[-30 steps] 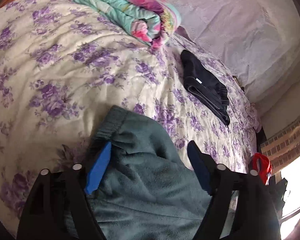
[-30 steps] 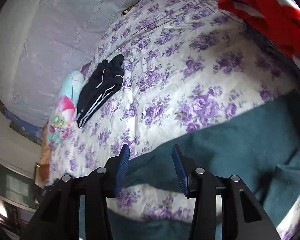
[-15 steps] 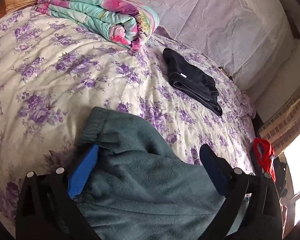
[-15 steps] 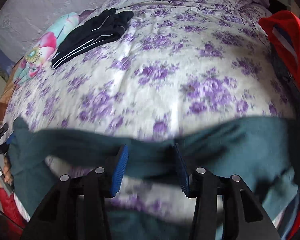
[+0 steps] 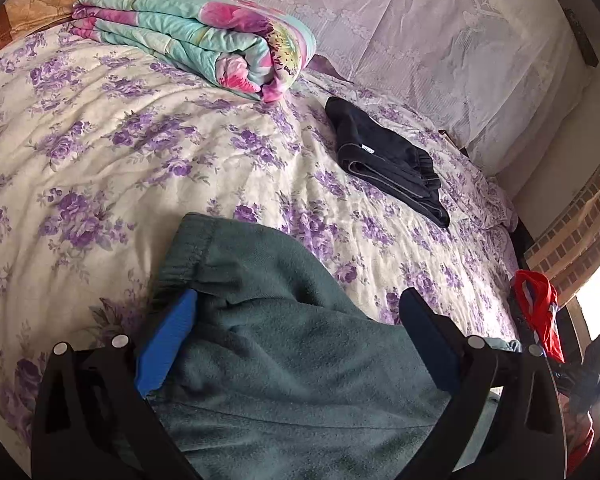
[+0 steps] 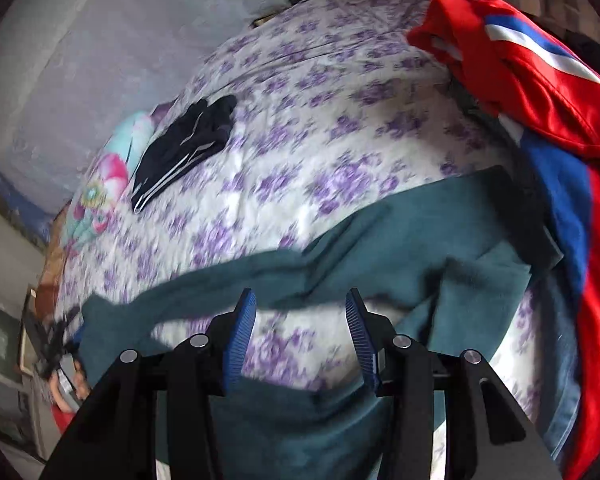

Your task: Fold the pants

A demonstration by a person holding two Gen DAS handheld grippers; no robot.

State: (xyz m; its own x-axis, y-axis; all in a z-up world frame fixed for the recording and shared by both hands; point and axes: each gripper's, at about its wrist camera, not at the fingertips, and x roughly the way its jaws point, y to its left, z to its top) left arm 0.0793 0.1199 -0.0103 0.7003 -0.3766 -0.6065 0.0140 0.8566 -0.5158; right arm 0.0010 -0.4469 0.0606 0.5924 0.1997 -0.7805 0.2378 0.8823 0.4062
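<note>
The teal fleece pants [image 5: 300,360] lie on the floral bedspread [image 5: 100,140], waistband toward the upper left. My left gripper [image 5: 300,294] stands wide open over them, a blue pad at each side of the cloth, neither pressing it. In the blurred right wrist view, the pants [image 6: 420,240] stretch across the bed, and a narrow band of them crosses just at the tips of my right gripper [image 6: 300,292]. Its pads stand half apart and bedspread [image 6: 340,120] shows between them.
A folded black garment [image 5: 388,168] [image 6: 184,148] lies further up the bed, beside a rolled flowered quilt [image 5: 204,40] [image 6: 100,184]. A red and blue garment [image 6: 520,80] [image 5: 536,312] is heaped at the bed's right edge. Pale cloth covers the wall behind.
The left jaws have spread wider around the pants. The right gripper has swung sideways over the bed, and the teal band now runs at its fingertips.
</note>
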